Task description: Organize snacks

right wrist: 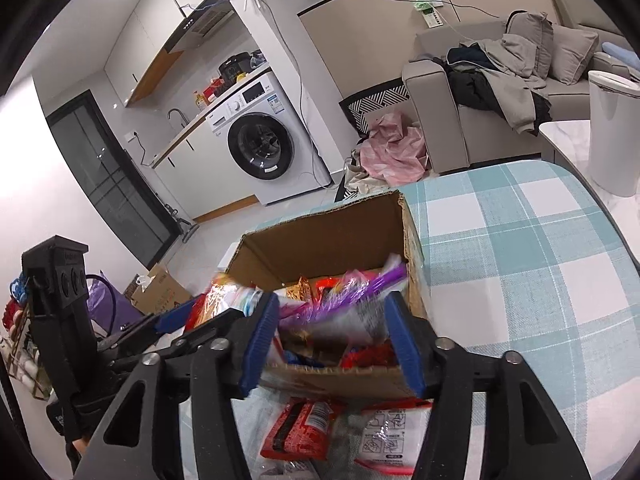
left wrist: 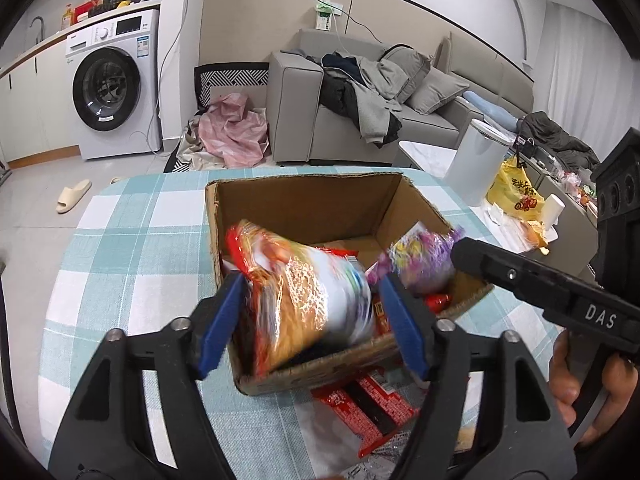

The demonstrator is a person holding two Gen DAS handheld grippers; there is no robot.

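Living-room/kitchenette backdrop: grey fabric sofa (left wrist: 320, 120) piled with clothes, white front-loading washing machine (left wrist: 116, 92) under a counter, white cylindrical bin (left wrist: 476, 160) off to the side. Round table with a teal-and-white checked cloth (left wrist: 132, 240) carries an open brown cardboard box (left wrist: 304, 208), flaps gone, already partly filled with mixed snack packs. Left gripper (left wrist: 310, 320) sits over the box's near edge, blue pads spread; orange-and-white crinkly snack bag (left wrist: 308, 300) is between them, motion-blurred, tilted down into the box, and the pads do not appear to be pressing on it. Right gripper (right wrist: 332, 338) is likewise spread over the box's near wall, with a purple-and-yellow foil snack bag (right wrist: 340, 300) blurred between and beyond its pads, inside the box on the right side; no clear contact either. In the left wrist view the right gripper's black finger reaches toward the purple bag, with the person's hand (left wrist: 580, 380) on the handle. Red-and-black flat snack packs (left wrist: 360, 408) lie on the cloth just in front of the box, beside a white printed sachet (right wrist: 384, 436).
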